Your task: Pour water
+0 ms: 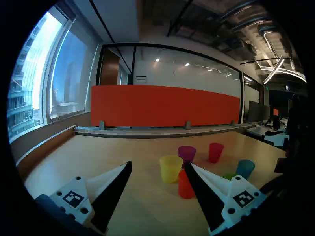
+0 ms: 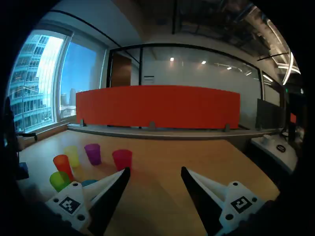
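Note:
Several coloured plastic cups stand on a wooden table (image 1: pixel 118 157). In the left gripper view a yellow cup (image 1: pixel 170 168) and an orange cup (image 1: pixel 184 185) sit just beyond my open left gripper (image 1: pixel 157 164), with a purple cup (image 1: pixel 186 153), red cup (image 1: pixel 215 152), blue cup (image 1: pixel 245 168) and a partly hidden green cup (image 1: pixel 228 176) behind. In the right gripper view the same group lies to the left: orange cup (image 2: pixel 63 165), yellow cup (image 2: pixel 72 155), purple cup (image 2: pixel 93 153), red cup (image 2: pixel 122 159), green cup (image 2: pixel 59 181). My right gripper (image 2: pixel 154 170) is open over bare table (image 2: pixel 165 157). Both grippers hold nothing.
An orange divider panel (image 1: pixel 165 105) runs along the table's far edge, and large windows (image 1: pixel 59 86) are to the left. A neighbouring desk (image 2: pixel 275 149) with small items stands off the table's right end. Bare wood extends to the right of the cups.

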Tool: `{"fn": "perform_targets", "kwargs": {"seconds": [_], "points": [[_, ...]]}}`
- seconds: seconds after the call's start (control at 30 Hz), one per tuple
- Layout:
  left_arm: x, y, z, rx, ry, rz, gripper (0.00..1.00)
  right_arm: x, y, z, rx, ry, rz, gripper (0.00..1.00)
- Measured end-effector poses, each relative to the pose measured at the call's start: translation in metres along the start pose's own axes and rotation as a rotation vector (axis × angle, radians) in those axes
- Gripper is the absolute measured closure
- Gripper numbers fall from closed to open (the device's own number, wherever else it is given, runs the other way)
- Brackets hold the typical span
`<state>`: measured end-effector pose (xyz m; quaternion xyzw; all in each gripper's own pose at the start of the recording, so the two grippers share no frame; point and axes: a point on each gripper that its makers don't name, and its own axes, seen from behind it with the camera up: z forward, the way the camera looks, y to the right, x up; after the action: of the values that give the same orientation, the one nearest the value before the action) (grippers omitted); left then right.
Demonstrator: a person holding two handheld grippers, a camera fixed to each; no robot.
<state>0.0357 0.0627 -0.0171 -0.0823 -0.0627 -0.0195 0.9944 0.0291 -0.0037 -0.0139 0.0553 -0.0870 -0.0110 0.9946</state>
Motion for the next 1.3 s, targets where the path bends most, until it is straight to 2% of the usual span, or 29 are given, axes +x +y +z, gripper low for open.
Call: {"fn": "perform_targets", "kwargs": {"seconds": [0.37,0.7,1.07,1.3], "points": [[0.001,-0.005,0.007,0.018,0.006,0.029,0.01,0.01,0.011,0.0,-0.064,0.059,0.015,0.0],[0.023,-0.01,0.007,0.064,0.072,0.027,0.01,0.027,0.019,-0.006,-0.115,0.122,0.024,0.0],[0.039,-0.025,0.005,0.154,0.147,0.102,0.01,0.047,0.019,-0.013,-0.129,0.163,0.027,0.0],[0.033,-0.031,0.006,0.178,0.163,0.142,0.01,0.061,0.021,-0.016,-0.142,0.173,0.032,0.0]]}}
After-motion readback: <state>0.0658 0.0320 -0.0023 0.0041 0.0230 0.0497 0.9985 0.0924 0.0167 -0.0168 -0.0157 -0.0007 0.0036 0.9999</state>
